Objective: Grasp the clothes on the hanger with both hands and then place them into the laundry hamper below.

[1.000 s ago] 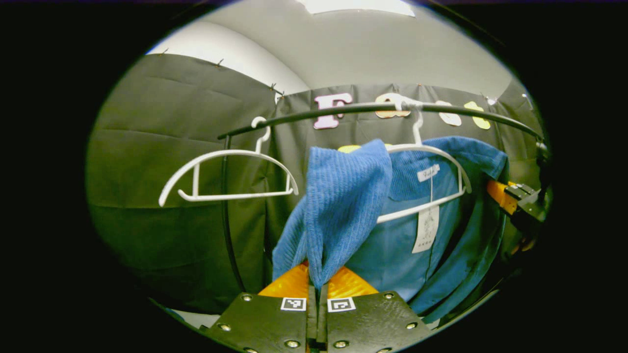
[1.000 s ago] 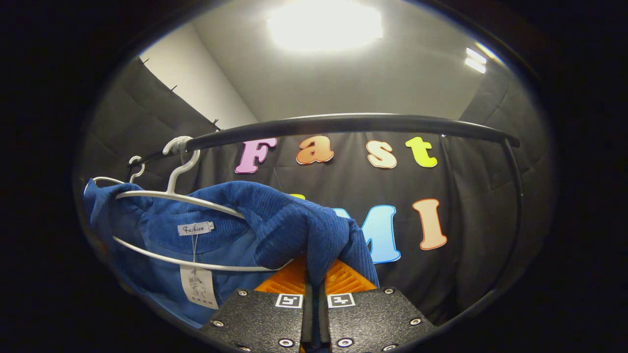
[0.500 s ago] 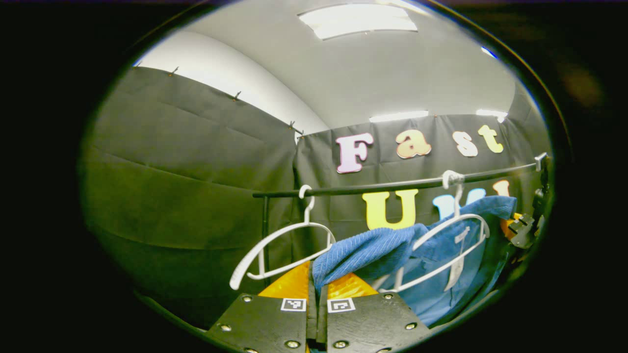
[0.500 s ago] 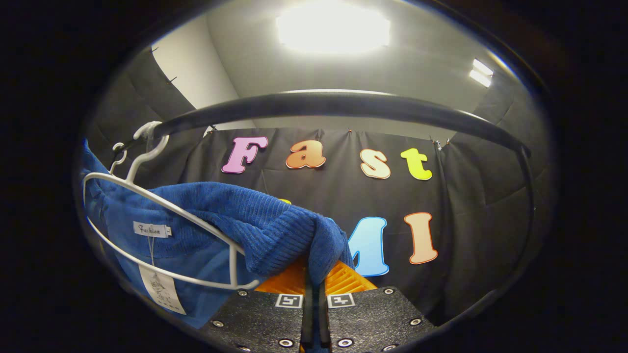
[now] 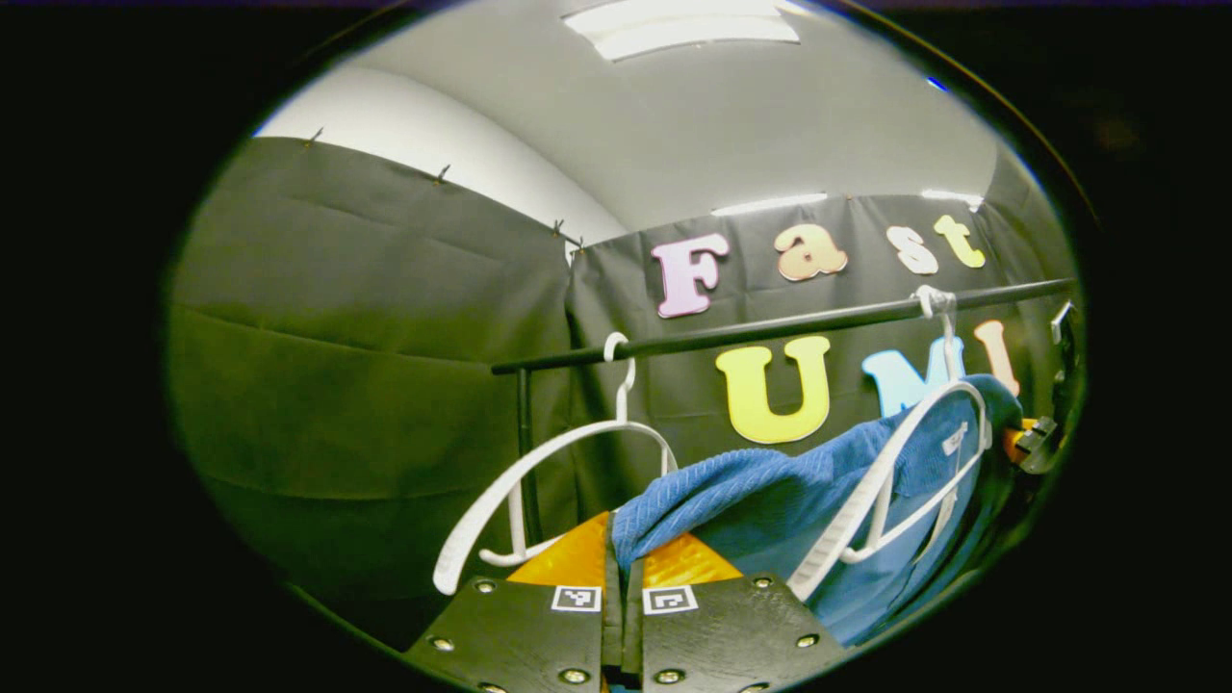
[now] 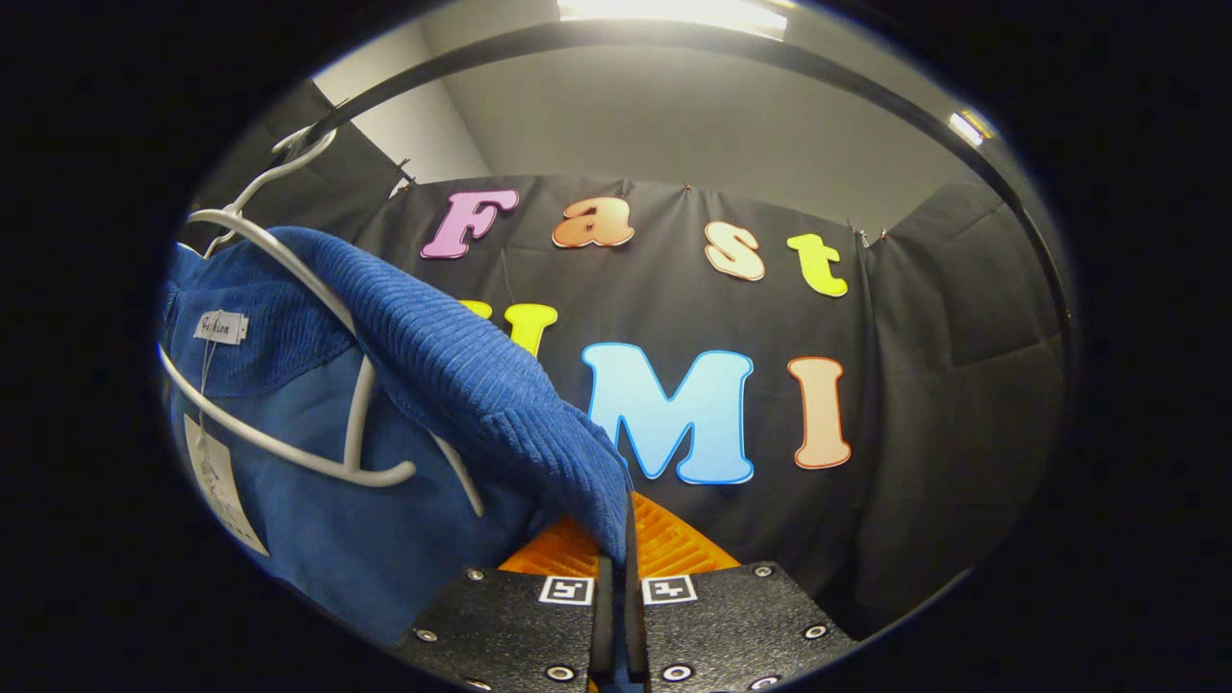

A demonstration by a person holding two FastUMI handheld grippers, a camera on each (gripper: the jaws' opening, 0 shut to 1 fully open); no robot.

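A blue ribbed garment [image 5: 770, 491] hangs partly on a white hanger [image 5: 900, 481] at the right end of the black rail [image 5: 770, 332]. My left gripper [image 5: 622, 563] is shut on one shoulder of it, the cloth pinched between both fingers. In the right gripper view the same blue garment [image 6: 452, 385] drapes off the white hanger [image 6: 289, 452], and my right gripper [image 6: 616, 553] is shut on its other shoulder. The right gripper [image 5: 1030, 445] also shows far right in the left gripper view. A white label [image 6: 219, 327] sits at the collar.
A second, bare white hanger [image 5: 549, 481] hangs on the rail to the left of the garment. The rail's upright post [image 5: 525, 452] stands behind it. In the right gripper view the rail [image 6: 674, 38] curves overhead. Black cloth walls close the booth.
Both grippers have pulled the garment's shoulders off and away from the hanger. The rail has risen in the right gripper view, and the hanger has swung and tilted.
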